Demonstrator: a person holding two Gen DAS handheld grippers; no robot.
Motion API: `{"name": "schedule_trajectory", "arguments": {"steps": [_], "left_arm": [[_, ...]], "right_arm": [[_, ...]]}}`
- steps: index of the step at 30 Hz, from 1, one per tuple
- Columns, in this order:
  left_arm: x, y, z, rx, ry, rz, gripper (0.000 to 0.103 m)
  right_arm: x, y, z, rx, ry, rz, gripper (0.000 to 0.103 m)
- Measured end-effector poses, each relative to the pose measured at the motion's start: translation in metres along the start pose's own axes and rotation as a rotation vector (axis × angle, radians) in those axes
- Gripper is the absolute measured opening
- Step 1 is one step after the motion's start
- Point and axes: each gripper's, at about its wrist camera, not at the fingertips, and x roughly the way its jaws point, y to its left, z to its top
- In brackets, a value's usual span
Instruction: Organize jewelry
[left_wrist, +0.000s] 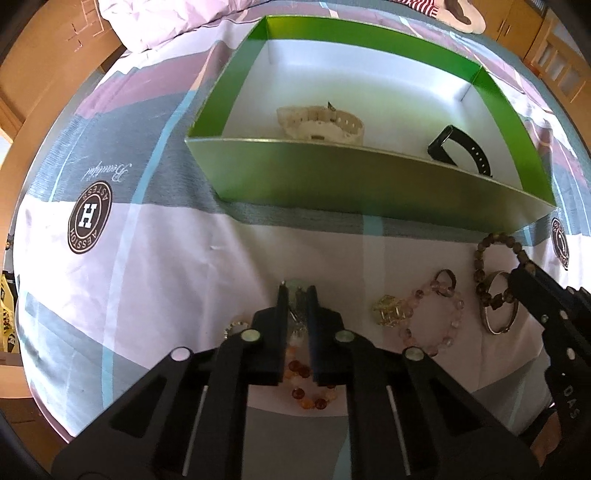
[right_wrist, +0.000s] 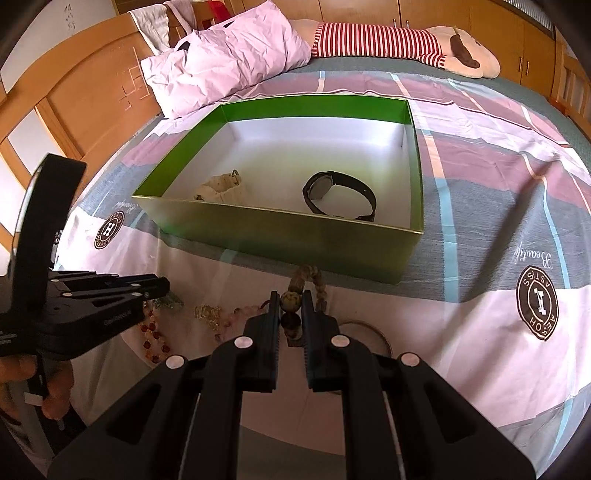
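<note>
A green box (left_wrist: 354, 177) (right_wrist: 280, 232) sits on the bed and holds a cream watch (left_wrist: 321, 123) (right_wrist: 221, 188) and a black watch (left_wrist: 461, 149) (right_wrist: 340, 195). My left gripper (left_wrist: 297, 291) is shut on a pale green and silver piece of jewelry (left_wrist: 297, 284), above an orange bead bracelet (left_wrist: 306, 384). My right gripper (right_wrist: 290, 299) is shut on a brown bead bracelet (right_wrist: 291, 301) (left_wrist: 480, 262) lying just in front of the box. A pink bead bracelet (left_wrist: 432, 321), a gold piece (left_wrist: 389, 310) and a metal bangle (left_wrist: 496, 302) lie between the grippers.
The bed has a patterned sheet (left_wrist: 147, 258) with round logos. A pillow (right_wrist: 221, 51) and a striped plush toy (right_wrist: 388, 40) lie behind the box. A wooden headboard (right_wrist: 85, 96) stands at the left.
</note>
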Motion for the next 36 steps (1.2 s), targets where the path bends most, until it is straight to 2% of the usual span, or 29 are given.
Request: {"name": "schedule_trajectory", "arguments": {"steps": [5, 6, 7, 8, 10, 13, 19, 21, 22, 23, 24, 31, 36], "left_arm": [[-0.009, 0.0, -0.001, 0.001, -0.02, -0.007, 0.009], [-0.012, 0.011, 0.004, 0.002, -0.02, -0.01, 0.01], [-0.013, 0.011, 0.005, 0.002, -0.021, -0.012, 0.016], [-0.013, 0.008, 0.001, 0.004, -0.021, -0.011, 0.03], [-0.015, 0.006, -0.001, 0.014, -0.03, 0.004, 0.049], [-0.01, 0.002, 0.0, 0.036, -0.021, 0.019, 0.052], [0.007, -0.002, -0.004, 0.058, 0.053, 0.063, 0.055], [0.01, -0.002, -0.006, 0.059, 0.066, 0.064, 0.054], [0.012, -0.003, -0.007, 0.06, 0.071, 0.066, 0.044], [0.013, -0.004, -0.008, 0.06, 0.075, 0.067, 0.025], [0.014, -0.004, -0.008, 0.059, 0.082, 0.064, 0.018], [0.001, -0.005, -0.007, 0.036, 0.026, 0.042, 0.008], [-0.01, 0.0, -0.001, 0.031, -0.016, 0.029, 0.008]], "right_arm": [[0.001, 0.001, -0.001, -0.001, 0.004, -0.002, 0.011], [0.002, 0.001, -0.001, -0.002, 0.004, -0.003, 0.011], [0.002, 0.001, -0.001, -0.003, 0.005, -0.003, 0.011], [0.002, 0.001, -0.001, -0.003, 0.005, -0.004, 0.011], [0.002, 0.001, -0.001, -0.005, 0.006, -0.005, 0.011], [0.003, 0.002, -0.001, -0.008, 0.008, -0.007, 0.011], [0.004, 0.002, -0.001, -0.009, 0.008, -0.008, 0.011], [0.004, 0.002, -0.002, -0.01, 0.01, -0.007, 0.011], [0.004, 0.002, -0.001, -0.011, 0.01, -0.007, 0.011], [0.004, 0.003, -0.002, -0.012, 0.01, -0.007, 0.011], [0.004, 0.003, -0.002, -0.013, 0.01, -0.006, 0.011], [0.004, 0.003, -0.002, -0.013, 0.01, -0.007, 0.011], [0.004, 0.003, -0.002, -0.014, 0.01, -0.008, 0.011]]}}
